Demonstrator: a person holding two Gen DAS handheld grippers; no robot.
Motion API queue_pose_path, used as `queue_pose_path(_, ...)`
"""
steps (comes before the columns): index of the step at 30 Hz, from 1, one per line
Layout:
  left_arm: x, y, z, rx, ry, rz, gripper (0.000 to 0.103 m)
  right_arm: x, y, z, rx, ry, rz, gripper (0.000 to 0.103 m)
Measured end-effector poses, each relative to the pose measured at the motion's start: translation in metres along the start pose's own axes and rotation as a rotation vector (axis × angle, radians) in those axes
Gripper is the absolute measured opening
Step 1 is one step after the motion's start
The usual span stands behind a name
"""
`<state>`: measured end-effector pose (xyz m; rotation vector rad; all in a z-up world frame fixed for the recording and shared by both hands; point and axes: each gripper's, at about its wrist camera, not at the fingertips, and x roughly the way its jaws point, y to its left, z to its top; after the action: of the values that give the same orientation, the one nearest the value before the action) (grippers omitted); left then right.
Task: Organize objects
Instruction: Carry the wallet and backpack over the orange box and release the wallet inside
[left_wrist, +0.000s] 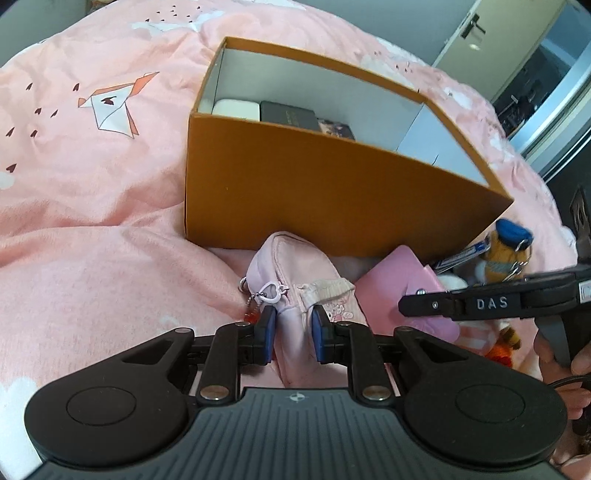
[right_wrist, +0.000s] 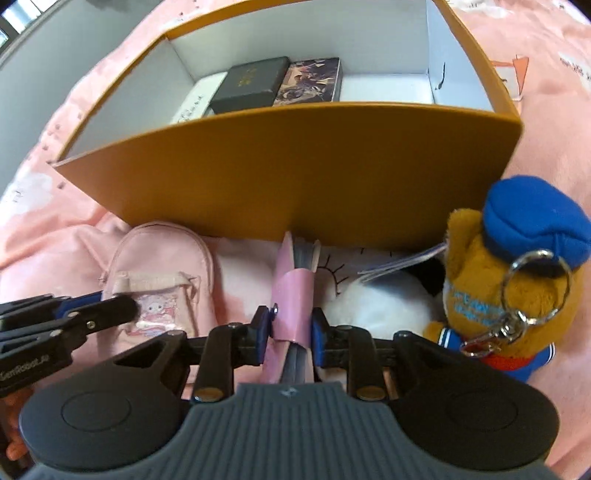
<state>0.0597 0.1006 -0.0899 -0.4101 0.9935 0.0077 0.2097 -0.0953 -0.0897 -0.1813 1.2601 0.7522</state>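
Left wrist view: orange box (left_wrist: 332, 177) wall ahead, free bedding (left_wrist: 92, 221) to its left. Left gripper (left_wrist: 293, 326) clamps pink pouch (left_wrist: 291, 280). Right gripper (right_wrist: 289, 334) clamps pink notebook (right_wrist: 293, 291), box wall just ahead; bear plush (right_wrist: 517, 280) right. Readable: "DAS", "GenRobot.AI".

Soft, even daylight fills the room; shadows are weak; both views bend strongly at the edges; far corners look slightly blurred.

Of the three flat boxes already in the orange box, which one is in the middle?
The plain black box, lying between the white box and the picture-printed box.
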Motion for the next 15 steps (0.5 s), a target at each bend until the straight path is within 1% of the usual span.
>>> queue_pose_path(3,-0.014,0.001,-0.001,-0.010,-0.030,-0.041,0.022,-0.014,-0.002,-0.003,-0.014,-0.019,0.035,0.024)
queue_pose_path(8,-0.051,-0.007,0.007,0.000,-0.088,-0.116,0.022,-0.056,-0.001,-0.006,-0.045,-0.100,0.096,0.023)
queue_pose_path(11,-0.075,-0.014,0.017,0.022,-0.147,-0.141,0.022,-0.086,0.000,-0.003,-0.053,-0.168,0.146,0.023)
queue_pose_path(15,-0.098,-0.025,0.038,0.056,-0.215,-0.167,0.022,-0.124,0.002,0.009,-0.076,-0.277,0.197,0.023)
